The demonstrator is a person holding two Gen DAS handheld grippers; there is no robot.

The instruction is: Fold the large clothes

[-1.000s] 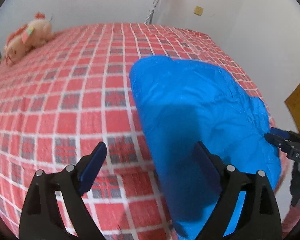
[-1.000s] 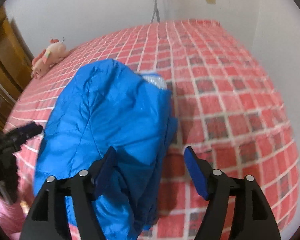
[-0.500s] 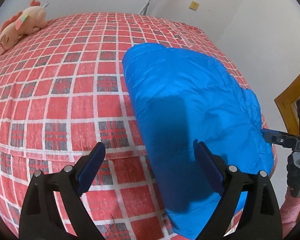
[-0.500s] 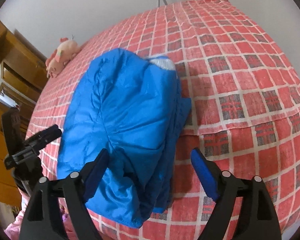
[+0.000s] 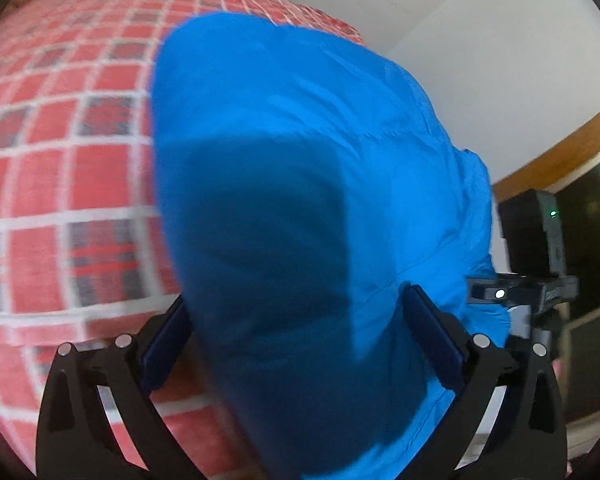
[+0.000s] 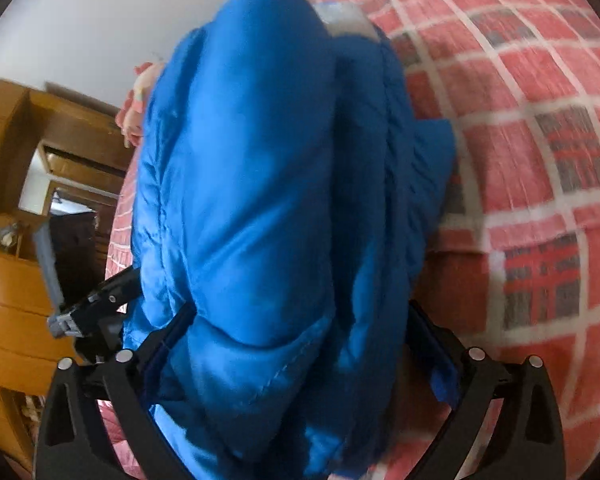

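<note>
The blue padded jacket (image 5: 300, 184) lies folded into a thick bundle on the bed (image 5: 60, 168), close to the bed's near edge, with a pale lining patch (image 6: 342, 16) showing at its far end in the right wrist view. The bed carries a red checked cover with white grid lines.

The left gripper (image 5: 300, 344) straddles the near end of the jacket. Its jaws have just been opening and stand wide apart, one dark blue pad (image 5: 432, 340) lying on the fabric and the other at the bundle's left flank. Whether the pads press the fabric cannot be told; the jaws read as released.

The right gripper (image 6: 300, 360) likewise straddles the other near corner of the bundle. Its jaws have also just been opening and stand spread, with the jacket bulging between them.

Each wrist view shows the opposite gripper beside the jacket's outer edge. A pink soft toy (image 6: 138, 92) lies behind the jacket. Wooden furniture (image 6: 12, 288) stands beyond the bed.
</note>
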